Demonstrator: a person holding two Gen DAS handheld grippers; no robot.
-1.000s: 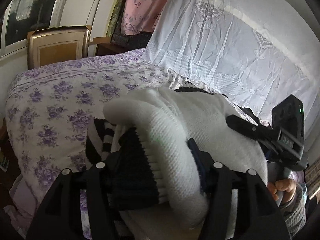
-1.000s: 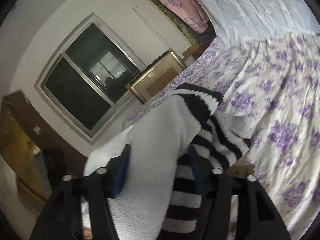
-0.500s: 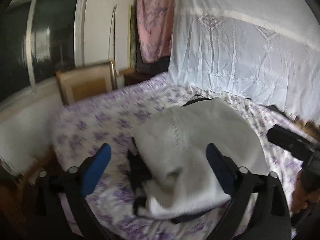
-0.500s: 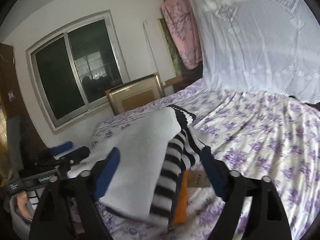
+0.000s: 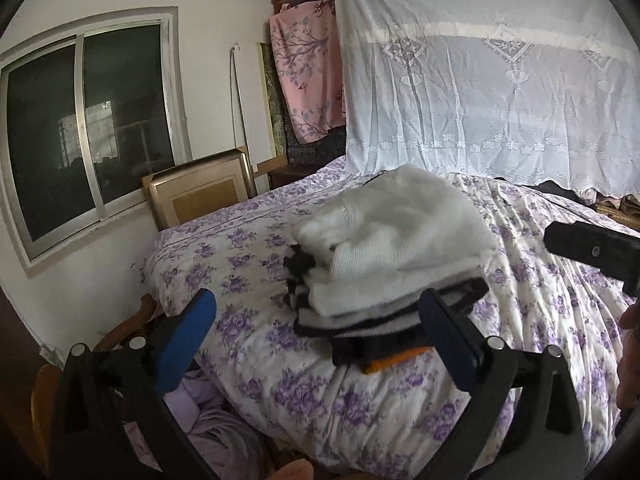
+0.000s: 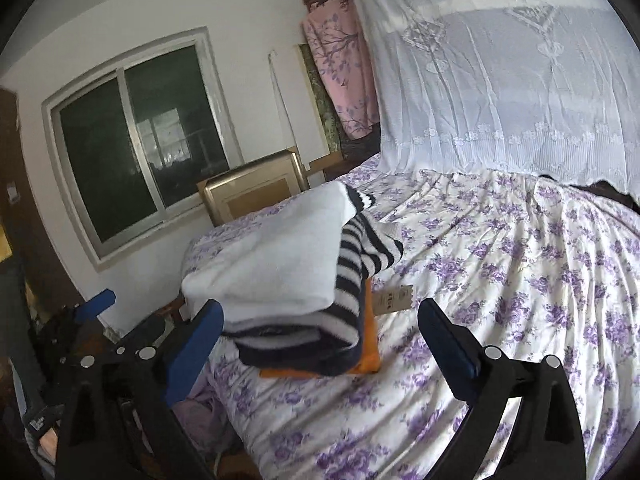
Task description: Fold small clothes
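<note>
The folded white-and-striped sweater (image 5: pixel 392 240) lies on an orange garment (image 6: pixel 368 356) near the bed's (image 5: pixel 540 320) corner. Left gripper (image 5: pixel 316 336) and right gripper (image 6: pixel 320 344) jaws are opening, with nothing between them.

Both views are dim and cool in tone, lit by soft daylight that filters through the white lace curtain (image 5: pixel 480 92), the brightest patch in each. The window (image 5: pixel 84 128) reads almost black, with faint reflections in its glass. The floral bedspread (image 5: pixel 260 248) is evenly lit and carries only soft shadows under the folded white sweater (image 5: pixel 396 232). The floor beside the bed falls into deep shade. Fisheye distortion bows the window frame and walls, and black vignetting fills the corners. In the right wrist view the sweater's near edge (image 6: pixel 280 280) is slightly smeared; the rest is fairly sharp.
</note>
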